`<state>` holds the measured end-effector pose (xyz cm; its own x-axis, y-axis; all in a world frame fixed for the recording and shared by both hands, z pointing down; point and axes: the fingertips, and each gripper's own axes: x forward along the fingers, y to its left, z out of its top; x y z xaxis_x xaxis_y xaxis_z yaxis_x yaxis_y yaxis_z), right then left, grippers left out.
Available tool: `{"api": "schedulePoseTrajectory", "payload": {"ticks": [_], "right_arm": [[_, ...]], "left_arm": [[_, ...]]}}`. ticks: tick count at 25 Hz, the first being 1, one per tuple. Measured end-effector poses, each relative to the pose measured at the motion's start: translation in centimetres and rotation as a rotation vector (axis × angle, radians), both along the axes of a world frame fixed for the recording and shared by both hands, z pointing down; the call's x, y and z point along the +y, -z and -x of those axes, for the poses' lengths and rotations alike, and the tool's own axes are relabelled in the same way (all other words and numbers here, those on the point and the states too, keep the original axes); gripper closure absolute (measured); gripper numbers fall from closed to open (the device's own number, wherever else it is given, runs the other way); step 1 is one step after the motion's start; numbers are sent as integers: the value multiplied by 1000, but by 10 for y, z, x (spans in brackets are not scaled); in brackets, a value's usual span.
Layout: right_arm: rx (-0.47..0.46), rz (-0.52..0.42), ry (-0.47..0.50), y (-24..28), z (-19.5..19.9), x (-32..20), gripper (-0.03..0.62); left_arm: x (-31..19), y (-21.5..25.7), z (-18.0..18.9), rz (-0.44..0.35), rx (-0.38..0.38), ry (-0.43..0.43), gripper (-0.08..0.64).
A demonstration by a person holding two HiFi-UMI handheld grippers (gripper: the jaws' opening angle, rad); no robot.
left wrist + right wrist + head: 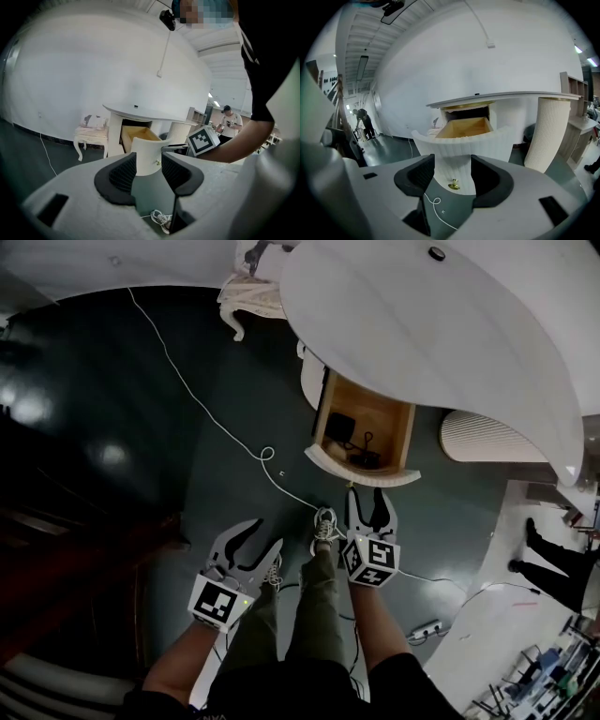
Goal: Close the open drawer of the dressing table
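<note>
The white dressing table [450, 324] has one wooden drawer [361, 423] pulled out, with dark items inside. Its curved ribbed white front [464, 143] carries a small brass knob [453, 185]. My right gripper [368, 504] is open just in front of that drawer front; in the right gripper view the knob shows between the jaws [453, 178], untouched. My left gripper [260, 542] hangs open further left and back from the drawer, holding nothing. In the left gripper view the drawer front [146, 154] appears beyond the open jaws [148, 171], with the right gripper's marker cube [204, 139] beside it.
A white cable [211, 413] snakes over the dark floor. A cream cushioned stool [248, 296] stands left of the table. A ribbed white column [546, 131] stands right of the drawer. A power strip [427, 627] lies at the right, where a person [553, 573] stands.
</note>
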<state>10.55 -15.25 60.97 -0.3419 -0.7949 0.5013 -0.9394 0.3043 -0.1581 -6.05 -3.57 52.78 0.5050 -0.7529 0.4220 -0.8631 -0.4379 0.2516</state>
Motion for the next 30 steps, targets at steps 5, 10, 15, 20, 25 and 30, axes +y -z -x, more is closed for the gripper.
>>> {"api": "schedulePoseTrajectory", "payload": {"ticks": [5, 10, 15, 20, 25, 30], "right_arm": [[11, -18, -21, -3, -1, -3, 352], [16, -35, -26, -2, -1, -5, 356], [30, -70, -17, -1, -1, -18, 353], [52, -90, -1, -6, 2, -38, 347], [86, -117, 20, -4, 4, -60, 345], [123, -137, 49, -4, 6, -83, 345]], "left_arm": [[3, -9, 9, 9, 14, 39, 399], [16, -18, 12, 27, 32, 71, 399], [20, -22, 7, 30, 37, 84, 399], [18, -30, 4, 34, 43, 91, 399], [19, -34, 3, 43, 53, 106, 399], [18, -37, 6, 46, 53, 132, 399]]}}
